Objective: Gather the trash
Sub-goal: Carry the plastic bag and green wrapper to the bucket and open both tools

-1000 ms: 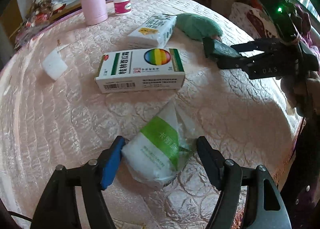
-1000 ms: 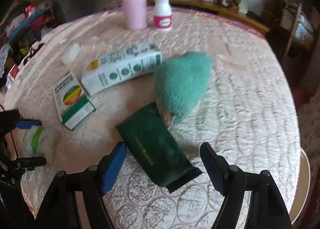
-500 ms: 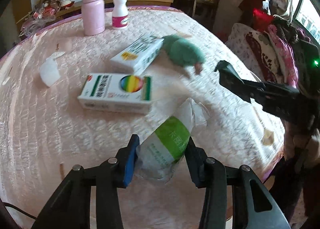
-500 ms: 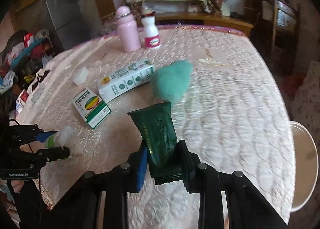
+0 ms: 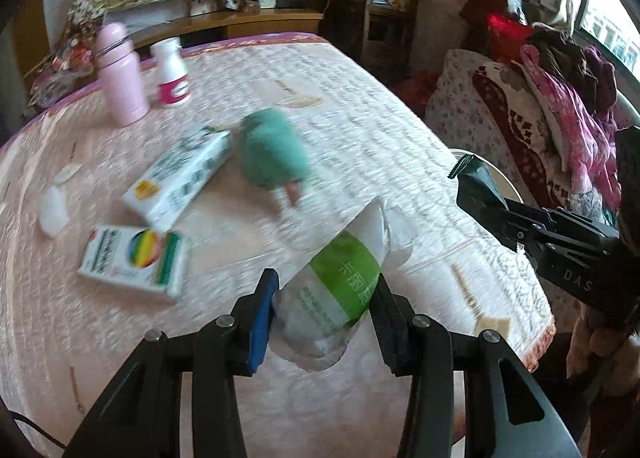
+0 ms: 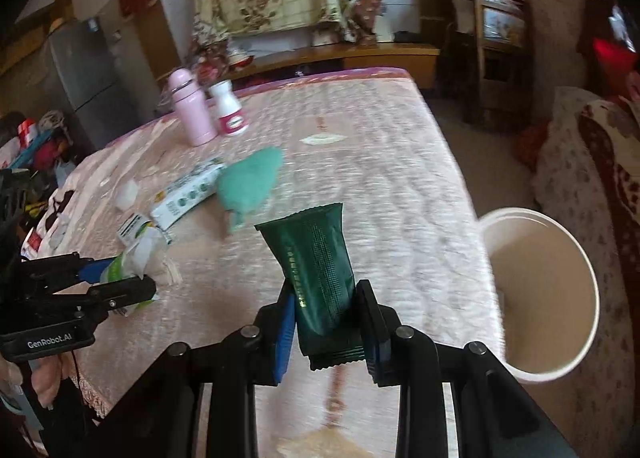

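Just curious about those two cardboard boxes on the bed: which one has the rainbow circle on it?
The smaller box, lying nearest the left gripper. The longer green-and-white box beside the teal plush toy has none.

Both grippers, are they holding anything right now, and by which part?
Left gripper: the white-and-green packet, pinched across its lower body. Right gripper: the dark green wrapper, gripped near its bottom sealed end.

Left gripper (image 5: 324,310) — open around the white-and-green packet (image 5: 340,290) a second ago, now clamped on it and raised off the pink tablecloth (image 5: 360,117). Right gripper (image 6: 325,332) — likewise closed on the dark green packet (image 6: 316,274), lifted clear, white bin (image 6: 560,372) now visible at right.
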